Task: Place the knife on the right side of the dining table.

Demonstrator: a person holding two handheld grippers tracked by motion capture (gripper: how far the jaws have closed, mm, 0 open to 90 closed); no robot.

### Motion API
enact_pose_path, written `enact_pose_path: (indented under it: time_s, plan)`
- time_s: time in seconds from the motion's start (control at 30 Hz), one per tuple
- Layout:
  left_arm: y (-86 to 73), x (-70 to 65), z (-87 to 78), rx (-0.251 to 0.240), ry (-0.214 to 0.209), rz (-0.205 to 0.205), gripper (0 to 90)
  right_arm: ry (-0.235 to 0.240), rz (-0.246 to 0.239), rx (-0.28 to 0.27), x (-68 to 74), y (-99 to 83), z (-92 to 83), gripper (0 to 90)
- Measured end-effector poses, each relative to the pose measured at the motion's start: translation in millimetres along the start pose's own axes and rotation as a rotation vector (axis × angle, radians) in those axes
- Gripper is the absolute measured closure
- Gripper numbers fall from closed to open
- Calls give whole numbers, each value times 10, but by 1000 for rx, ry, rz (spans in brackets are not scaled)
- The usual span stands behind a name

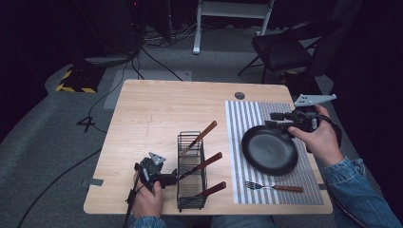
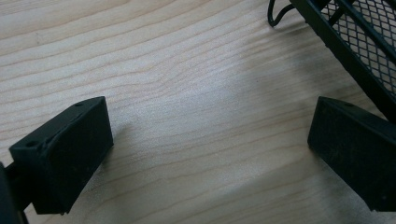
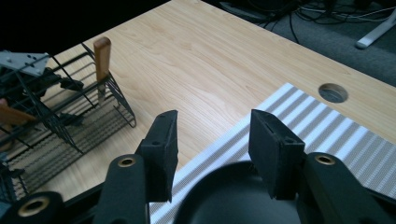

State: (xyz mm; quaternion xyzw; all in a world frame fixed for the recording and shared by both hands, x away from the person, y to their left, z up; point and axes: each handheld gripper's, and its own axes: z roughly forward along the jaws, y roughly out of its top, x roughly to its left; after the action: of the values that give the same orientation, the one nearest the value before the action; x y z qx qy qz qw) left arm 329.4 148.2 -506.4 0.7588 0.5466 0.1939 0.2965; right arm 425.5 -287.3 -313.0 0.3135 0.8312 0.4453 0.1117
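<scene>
A black round plate [image 1: 269, 149] lies on a striped placemat [image 1: 247, 118] at the table's right. My right gripper [image 1: 275, 119] hovers over the plate's far rim, jaws open with nothing between them; in the right gripper view [image 3: 212, 135] the plate's rim [image 3: 233, 186] lies just below. A fork [image 1: 273, 186] with a wooden handle rests on the mat's near edge. A black wire rack [image 1: 192, 171] holds three wooden-handled utensils [image 1: 209, 160]. My left gripper [image 1: 171, 178] sits low on the table at the rack's left, open [image 2: 210, 140] over bare wood, with the rack [image 2: 369, 42] beside one jaw.
The light wooden table [image 1: 152, 109] has a round cable hole [image 1: 240, 95] near its far edge. A black folding chair [image 1: 285, 47] and a white frame stand beyond the table. Cables run over the grey floor at the left.
</scene>
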Motion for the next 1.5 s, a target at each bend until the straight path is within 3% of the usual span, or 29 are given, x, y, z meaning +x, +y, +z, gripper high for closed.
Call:
enact_pose_path:
  time_s: [0.13, 0.43, 0.7, 0.77, 1.17, 1.5]
  plan:
    - [0, 0, 0, 0, 0, 0, 1, 43, 58, 27, 111, 163, 142, 579]
    - [0, 1, 1, -1, -1, 1, 0, 89, 46, 65, 323, 377, 449, 596]
    - [1, 3, 2, 0, -2, 3, 0, 119, 39, 71, 447, 475, 603, 601]
    - [1, 3, 2, -1, -2, 2, 0, 160, 58, 79, 514, 501, 695, 601]
    - [0, 1, 1, 0, -3, 2, 0, 180, 61, 133, 716, 574, 1041, 610]
    - [0, 2, 1, 0, -2, 3, 1, 191, 80, 173, 750, 560, 1265, 658]
